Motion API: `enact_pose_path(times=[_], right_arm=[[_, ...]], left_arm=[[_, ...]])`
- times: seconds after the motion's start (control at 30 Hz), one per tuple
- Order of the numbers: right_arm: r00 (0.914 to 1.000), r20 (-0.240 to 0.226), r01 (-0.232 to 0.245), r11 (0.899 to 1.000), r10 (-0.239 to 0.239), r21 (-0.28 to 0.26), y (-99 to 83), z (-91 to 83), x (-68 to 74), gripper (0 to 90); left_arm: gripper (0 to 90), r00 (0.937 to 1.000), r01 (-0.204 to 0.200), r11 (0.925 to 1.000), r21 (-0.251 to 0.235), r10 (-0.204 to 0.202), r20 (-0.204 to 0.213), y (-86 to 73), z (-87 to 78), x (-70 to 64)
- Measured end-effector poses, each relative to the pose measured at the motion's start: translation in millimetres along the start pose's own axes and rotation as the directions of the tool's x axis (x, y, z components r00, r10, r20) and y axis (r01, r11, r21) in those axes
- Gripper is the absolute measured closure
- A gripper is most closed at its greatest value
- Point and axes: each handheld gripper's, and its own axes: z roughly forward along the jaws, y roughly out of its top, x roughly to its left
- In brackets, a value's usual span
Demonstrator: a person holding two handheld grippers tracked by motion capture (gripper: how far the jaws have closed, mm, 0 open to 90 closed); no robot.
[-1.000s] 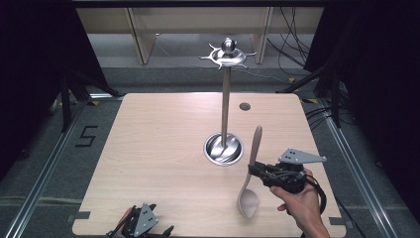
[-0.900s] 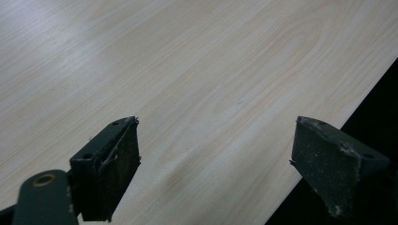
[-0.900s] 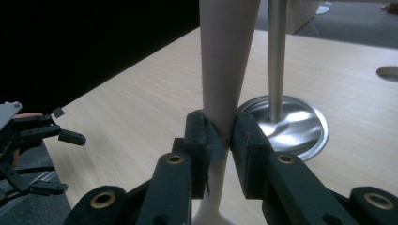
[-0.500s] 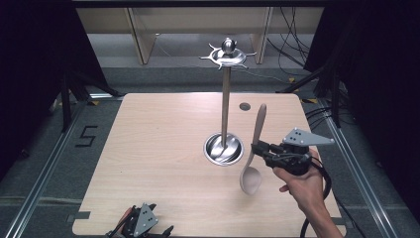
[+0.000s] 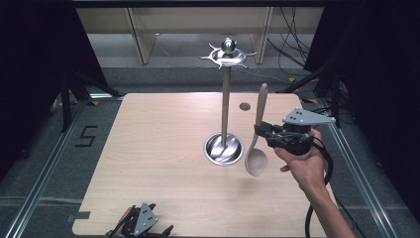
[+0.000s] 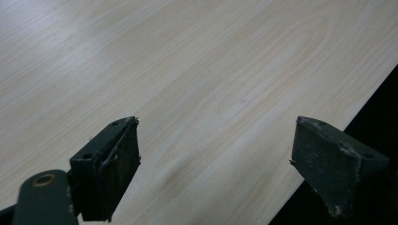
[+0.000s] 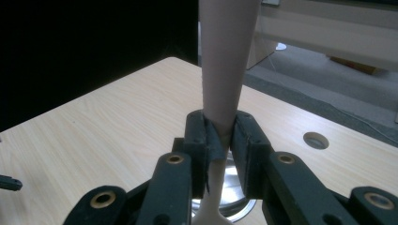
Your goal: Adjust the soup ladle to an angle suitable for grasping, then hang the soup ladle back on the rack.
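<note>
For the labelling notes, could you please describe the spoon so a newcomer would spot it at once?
Start at the wooden table and find the tall metal stand near its middle. Just right of the stand's round base, the right hand-held gripper is shut on a pale spoon, handle up, bowl hanging down, the one item held off the tabletop.

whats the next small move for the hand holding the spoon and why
Probably raise the spoon further and carry it toward the hook ring atop the stand. The right gripper is shut on its handle, bowl hanging down, and the handle's tip sits below the hooks. Whether it has a hanging hole can't be told.
</note>
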Motion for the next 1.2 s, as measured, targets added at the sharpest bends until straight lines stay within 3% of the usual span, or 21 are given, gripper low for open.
enact_pose_path(times=[0.17, 0.2, 0.27, 0.37, 0.43, 0.5, 0.53, 0.57, 0.6, 0.63, 0.67, 0.7, 0.77, 0.83, 0.97, 1.0, 1.03, 1.07, 1.13, 1.17, 1.2], right_arm=[[0.9999, -0.001, 0.011, 1.0, -0.011, 0.012, 6.1, 4.1, -3.3, 77.2], [0.9997, 0.003, 0.022, 1.0, -0.022, -0.002, 7.0, 5.8, -4.4, 77.2], [0.9996, -0.006, 0.026, 1.0, -0.026, 0.005, 8.4, 6.5, -5.1, 77.2], [0.9993, -0.007, 0.037, 0.999, -0.037, 0.017, 11.7, 7.9, -6.4, 77.2], [0.9995, -0.009, 0.029, 0.999, -0.029, 0.016, 12.2, 8.3, -6.0, 77.1], [0.9993, -0.007, 0.036, 0.999, -0.036, 0.015, 14.3, 9.4, -6.4, 77.2], [0.9994, -0.01, 0.035, 0.999, -0.034, 0.013, 15.4, 10.4, -6.5, 77.2], [0.9991, -0.01, 0.041, 0.999, -0.041, 0.016, 18.0, 10.7, -7.2, 77.2], [0.9991, -0.01, 0.041, 0.999, -0.041, 0.016, 18.0, 10.7, -7.2, 77.2], [0.9992, -0.01, 0.04, 0.999, -0.039, 0.015, 19.2, 10.9, -7.1, 77.2], [0.9986, -0.005, 0.053, 0.999, -0.053, 0.014, 21.0, 10.6, -7.9, 77.2], [0.9993, -0.015, 0.035, 0.999, -0.035, 0.011, 22.2, 11.2, -6.8, 77.2], [0.9987, -0.011, 0.051, 0.999, -0.051, 0.018, 27.3, 11.3, -7.3, 77.2], [0.9984, -0.003, 0.056, 0.998, -0.056, 0.022, 28.9, 11.3, -6.9, 77.1], [0.9981, -0.005, 0.062, 0.998, -0.062, 0.022, 35.5, 14.4, -5.4, 77.1], [0.9981, -0.005, 0.062, 0.998, -0.062, 0.022, 35.5, 14.4, -5.4, 77.1], [0.9979, -0.002, 0.065, 0.997, -0.064, 0.04, 38.6, 14.4, -4.4, 77.2], [0.9979, -0.002, 0.065, 0.997, -0.064, 0.04, 38.6, 14.4, -4.4, 77.2], [0.9966, 0.008, 0.082, 0.996, -0.082, 0.025, 40.8, 16.8, -4.9, 77.2], [0.9972, 0.003, 0.075, 0.996, -0.075, 0.044, 42.0, 16.6, -4.5, 77.2], [0.9969, 0.001, 0.078, 0.996, -0.079, 0.045, 42.8, 18.5, -4.3, 77.1]], left_arm=[[14.9, 0.9999, 0.011, 0.9999, 0.0, -0.011, 0.008, 0.1, 0.0, 0.6], [14.9, 1.0, -0.005, 1.0, 0.005, 0.005, 0.006, 0.1, -0.2, 1.9], [14.8, 0.9992, 0.038, 0.9992, -0.009, -0.038, -0.012, -1.3, 1.7, -0.4], [14.9, 0.9989, 0.047, 0.9989, -0.007, -0.047, -0.006, -1.5, 0.5, -0.5], [14.9, 1.0, -0.005, 0.9999, 0.01, 0.005, -0.002, -0.6, -1.8, 3.2], [14.9, 0.9998, 0.018, 0.9998, 0.005, -0.018, -0.005, -0.9, -1.2, 2.2], [14.9, 1.0, 0.003, 1.0, 0.006, -0.003, -0.003, -0.4, -1.0, 3.3], [14.9, 0.9994, 0.035, 0.9994, 0.002, -0.035, 0.0, -1.0, -0.1, 1.3], [14.9, 0.9993, 0.037, 0.9993, 0.002, -0.037, -0.009, -0.7, 1.2, 1.2], [14.9, 0.9999, 0.0, 1.0, -0.002, 0.0, -0.014, 0.4, 1.0, 3.7], [14.9, 0.9995, 0.029, 0.9996, -0.001, -0.029, -0.009, 0.3, 1.0, 2.0], [14.9, 1.0, 0.009, 0.9999, 0.012, -0.009, -0.001, 0.9, 0.4, 3.5], [14.9, 0.999, 0.045, 0.999, 0.003, -0.045, -0.002, 0.3, 2.2, 1.3], [14.9, 1.0, 0.008, 0.9999, 0.014, -0.008, -0.001, 1.2, 1.3, 3.6], [14.8, 0.9985, 0.054, 0.9985, -0.011, -0.055, -0.009, 0.2, 2.2, -0.8], [14.8, 1.0, 0.007, 1.0, 0.006, -0.007, 0.0, 1.0, -0.1, 2.2], [14.9, 0.9995, 0.03, 0.9995, 0.012, -0.03, 0.0, 0.2, 0.1, 1.2], [14.9, 0.9989, 0.045, 0.9989, -0.016, -0.045, -0.015, -0.3, 2.0, 0.2], [14.9, 0.9992, 0.036, 0.9993, -0.003, -0.036, -0.013, -0.4, 1.6, 1.0], [14.9, 0.9998, 0.017, 0.9998, 0.0, -0.017, -0.001, 0.0, -0.1, 2.3], [14.9, 0.9994, 0.035, 0.9994, 0.004, -0.035, 0.003, -0.2, -0.3, 1.3]])
